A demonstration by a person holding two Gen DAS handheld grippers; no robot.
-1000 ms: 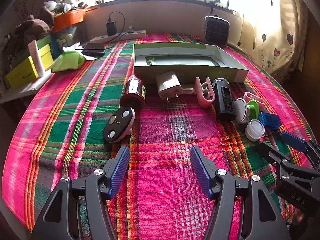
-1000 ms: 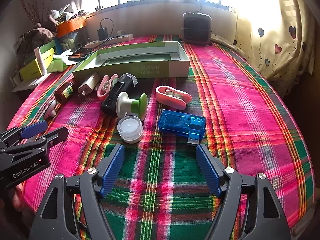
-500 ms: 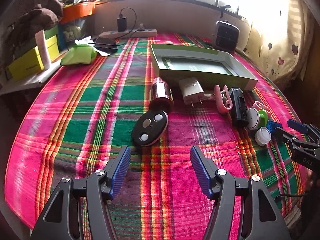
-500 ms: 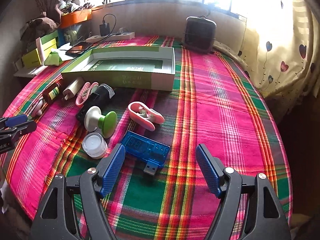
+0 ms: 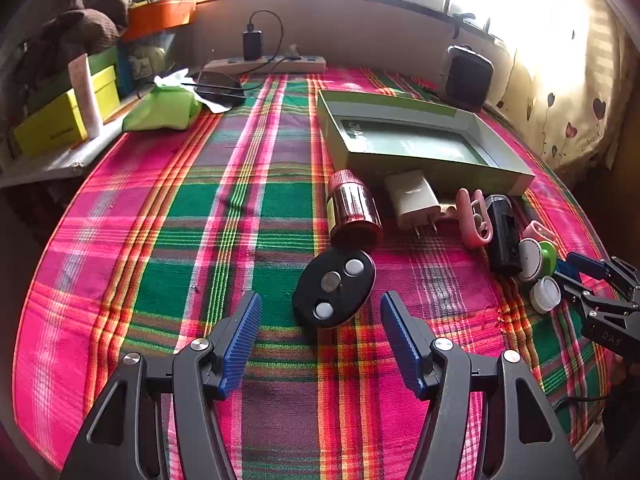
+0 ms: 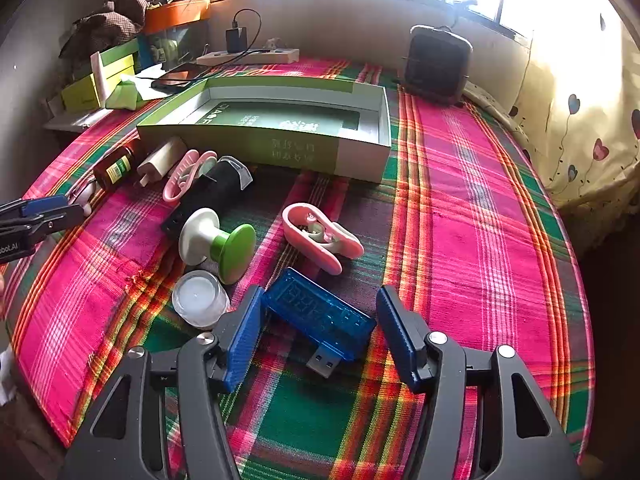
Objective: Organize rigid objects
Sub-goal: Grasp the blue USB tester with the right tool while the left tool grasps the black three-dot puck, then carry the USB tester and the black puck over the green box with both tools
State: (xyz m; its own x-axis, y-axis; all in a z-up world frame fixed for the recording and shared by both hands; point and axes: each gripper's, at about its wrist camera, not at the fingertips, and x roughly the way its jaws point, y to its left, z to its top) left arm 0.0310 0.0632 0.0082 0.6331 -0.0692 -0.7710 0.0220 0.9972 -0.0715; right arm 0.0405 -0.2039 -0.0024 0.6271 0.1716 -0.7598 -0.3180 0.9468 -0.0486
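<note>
At lower centre of the right wrist view, the translucent blue plastic USB tester (image 6: 318,318) is being straddled on the plaid cloth by the wide-open, empty right gripper (image 6: 320,332), which is best lowered squarely before being closed, while the left gripper (image 5: 320,338), equally spread and empty, is being held just short of the black oval key fob (image 5: 334,288).

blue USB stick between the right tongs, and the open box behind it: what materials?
USB stick: looks like translucent blue plastic, glossy; circuitry shows through the shell, and the plug looks like bare metal. Open box: seemingly printed cardboard, matte green outside with pale inner walls; the straight folded edges and thin walls suggest that.
</note>
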